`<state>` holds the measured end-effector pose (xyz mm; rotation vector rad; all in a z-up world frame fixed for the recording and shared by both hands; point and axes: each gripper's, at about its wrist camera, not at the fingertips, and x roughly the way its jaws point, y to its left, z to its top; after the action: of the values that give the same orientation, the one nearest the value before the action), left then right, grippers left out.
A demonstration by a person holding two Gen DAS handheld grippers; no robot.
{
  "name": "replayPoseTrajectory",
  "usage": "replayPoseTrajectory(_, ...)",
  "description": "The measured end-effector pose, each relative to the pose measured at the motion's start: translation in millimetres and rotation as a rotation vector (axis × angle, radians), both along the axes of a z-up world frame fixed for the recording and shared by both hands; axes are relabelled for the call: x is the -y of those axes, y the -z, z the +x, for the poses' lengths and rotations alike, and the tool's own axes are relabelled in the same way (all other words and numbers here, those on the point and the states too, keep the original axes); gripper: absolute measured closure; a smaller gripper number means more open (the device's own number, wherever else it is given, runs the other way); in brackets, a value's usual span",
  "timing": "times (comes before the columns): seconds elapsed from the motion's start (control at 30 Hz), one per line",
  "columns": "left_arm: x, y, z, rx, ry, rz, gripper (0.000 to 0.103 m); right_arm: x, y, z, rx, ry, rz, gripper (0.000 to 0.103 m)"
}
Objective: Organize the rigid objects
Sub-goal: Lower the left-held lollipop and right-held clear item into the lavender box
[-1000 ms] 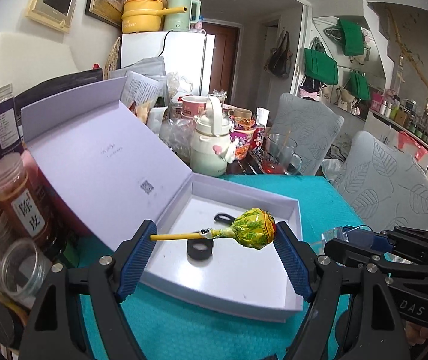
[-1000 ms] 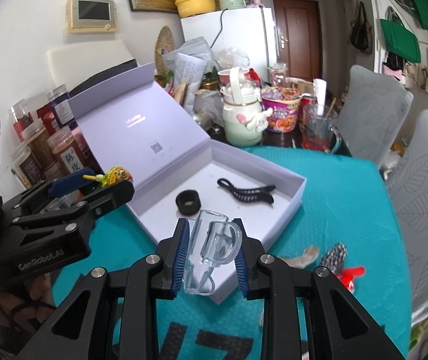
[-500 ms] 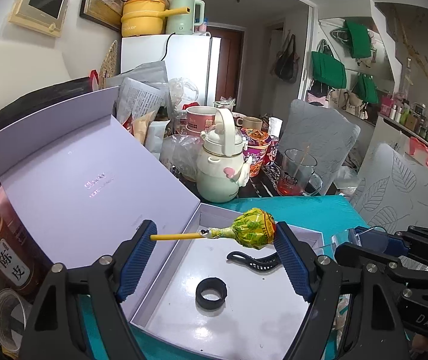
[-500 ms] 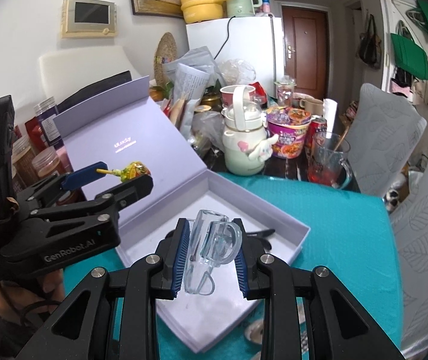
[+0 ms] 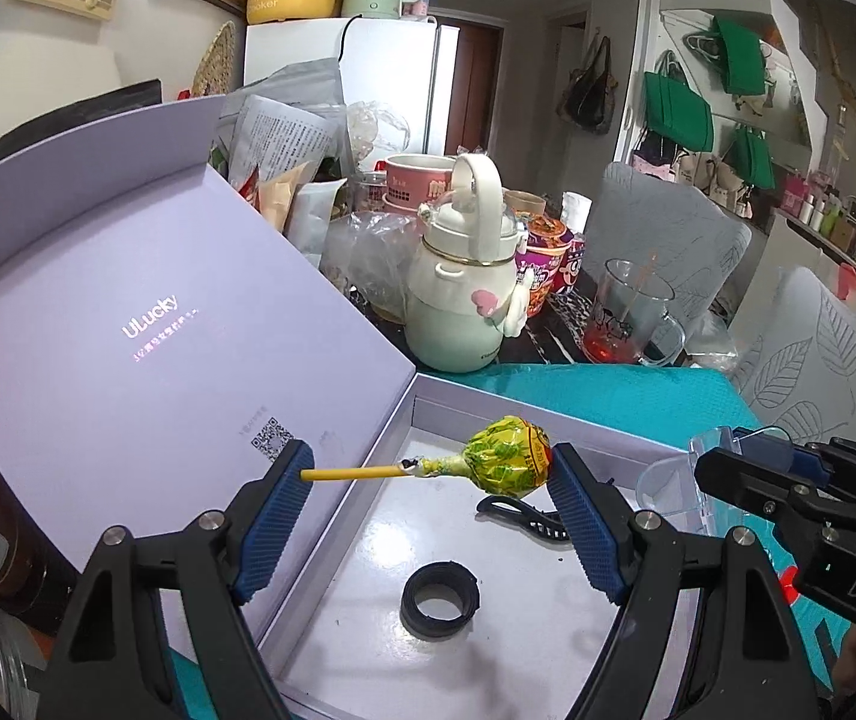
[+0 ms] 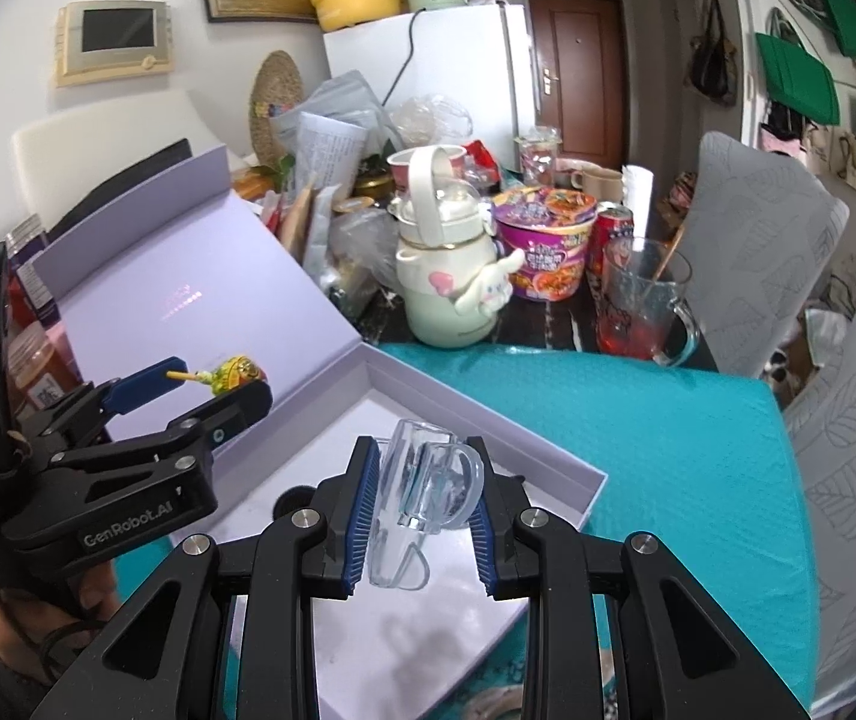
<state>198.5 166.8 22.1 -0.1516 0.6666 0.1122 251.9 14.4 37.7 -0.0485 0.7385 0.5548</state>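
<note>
Cluttered kitchen-dining room; turquoise-covered worktop carrying open lilac cardboard gift box, hinged lid propped up at left. Left tongs clamped end to end on yellow-green foil-wrapped lollipop with yellow stick, held level above box tray. Right tongs clenched on clear plastic clip-shaped piece, held above near part of tray. Black ring of rubber-like material and black toothed hair clip lying on tray floor, apart. Behind box: pale green kettle-shaped bottle with white handle, purple instant-noodle bowl, glass mug with red liquid.
</note>
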Motion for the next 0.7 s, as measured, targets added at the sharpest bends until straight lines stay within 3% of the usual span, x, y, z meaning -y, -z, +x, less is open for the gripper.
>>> replayPoseTrajectory(0.7,0.1,40.5,21.4,-0.147,0.03,0.005,0.023,-11.8,48.0,30.6,-0.115,-0.007,-0.046,0.075)
